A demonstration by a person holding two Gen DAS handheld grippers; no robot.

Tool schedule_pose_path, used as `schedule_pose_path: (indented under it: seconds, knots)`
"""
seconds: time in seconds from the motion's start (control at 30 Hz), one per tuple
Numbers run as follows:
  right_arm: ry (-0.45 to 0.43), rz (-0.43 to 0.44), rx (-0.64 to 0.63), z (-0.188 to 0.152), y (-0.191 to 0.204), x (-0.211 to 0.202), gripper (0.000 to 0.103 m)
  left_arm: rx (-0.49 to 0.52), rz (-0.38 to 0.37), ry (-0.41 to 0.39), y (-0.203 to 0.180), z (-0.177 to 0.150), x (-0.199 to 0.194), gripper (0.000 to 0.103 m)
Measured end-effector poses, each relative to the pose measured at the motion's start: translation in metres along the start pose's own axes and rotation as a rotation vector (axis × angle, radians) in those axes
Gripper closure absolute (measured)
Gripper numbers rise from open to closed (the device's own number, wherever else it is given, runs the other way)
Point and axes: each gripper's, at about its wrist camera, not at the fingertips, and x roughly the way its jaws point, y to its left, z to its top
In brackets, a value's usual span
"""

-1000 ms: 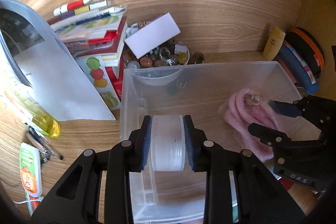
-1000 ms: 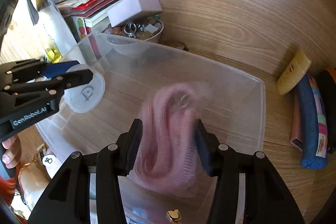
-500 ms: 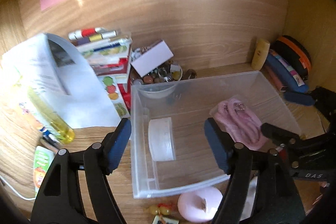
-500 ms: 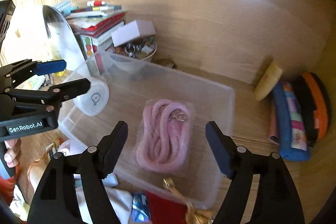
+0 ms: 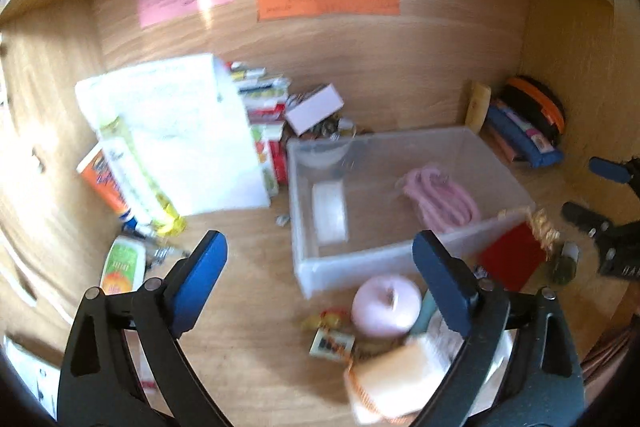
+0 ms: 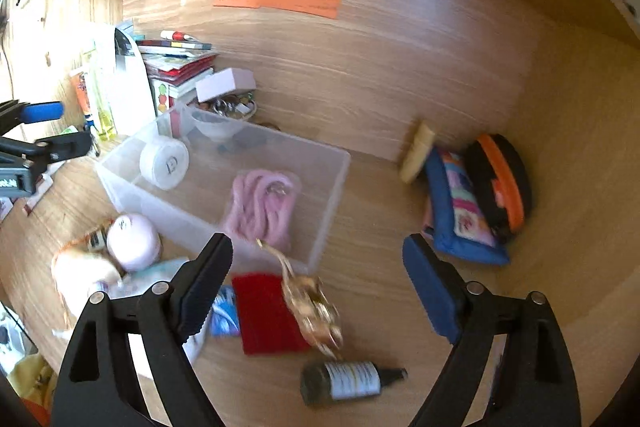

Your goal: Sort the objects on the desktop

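Going left to right: the left gripper point(image 5: 320, 275) is spread wide with nothing in it, hanging over the desk in front of the clear plastic bin point(image 5: 384, 259); the bin already has the white tape roll point(image 5: 330, 211) and the pink cord point(image 5: 440, 199) inside; the loose stuff sits just in front of the bin's near wall, and the pink round container point(image 5: 386, 305) lies right between the left fingers, so I'd guess that arm is closer to it; the right gripper point(image 6: 318, 291) is also spread and empty, with the red card point(image 6: 268, 313) and the gold tassel point(image 6: 314, 307) between its fingers and the dark bottle point(image 6: 344, 381) lying on its side, long axis running left-right, closest to that hand.
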Motion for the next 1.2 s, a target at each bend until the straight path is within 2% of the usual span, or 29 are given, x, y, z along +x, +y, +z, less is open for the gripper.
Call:
schedule_pose_path:
  seconds: [0.1, 0.3, 0.53, 0.63, 0.73, 0.87, 1.03, 1.1, 1.2]
  knots:
    - [0.018, -0.022, 0.02, -0.016, -0.01, -0.004, 0.017, -0.008, 0.025, 0.044, 0.007, -0.017, 0.001, 0.008]
    - [0.06, -0.043, 0.068, -0.045, -0.024, -0.005, 0.017, -0.023, 0.013, 0.1, 0.004, -0.044, -0.003, 0.008]
    - [0.113, -0.031, 0.133, -0.078, -0.034, 0.001, 0.017, 0.038, -0.08, 0.109, -0.035, -0.055, -0.011, 0.008]
    - [0.142, -0.006, 0.154, -0.088, -0.037, 0.009, 0.017, 0.089, -0.088, 0.108, -0.058, -0.051, -0.008, 0.008]
    - [0.172, 0.025, 0.171, -0.092, -0.038, 0.02, 0.017, 0.119, -0.127, 0.115, -0.076, -0.044, -0.003, 0.008]
    - [0.197, 0.066, 0.193, -0.093, -0.038, 0.031, 0.017, 0.177, -0.123, 0.114, -0.101, -0.031, 0.011, 0.008]
    - [0.225, 0.073, 0.214, -0.1, -0.04, 0.045, 0.016, 0.197, -0.162, 0.163, -0.121, -0.021, 0.033, 0.008]
    - [0.21, 0.067, 0.217, -0.1, -0.041, 0.044, 0.017, 0.197, -0.193, 0.186, -0.128, -0.015, 0.04, 0.008]
    - [0.191, 0.105, 0.231, -0.1, -0.046, 0.043, 0.018, 0.219, -0.242, 0.22, -0.143, -0.01, 0.049, 0.008]
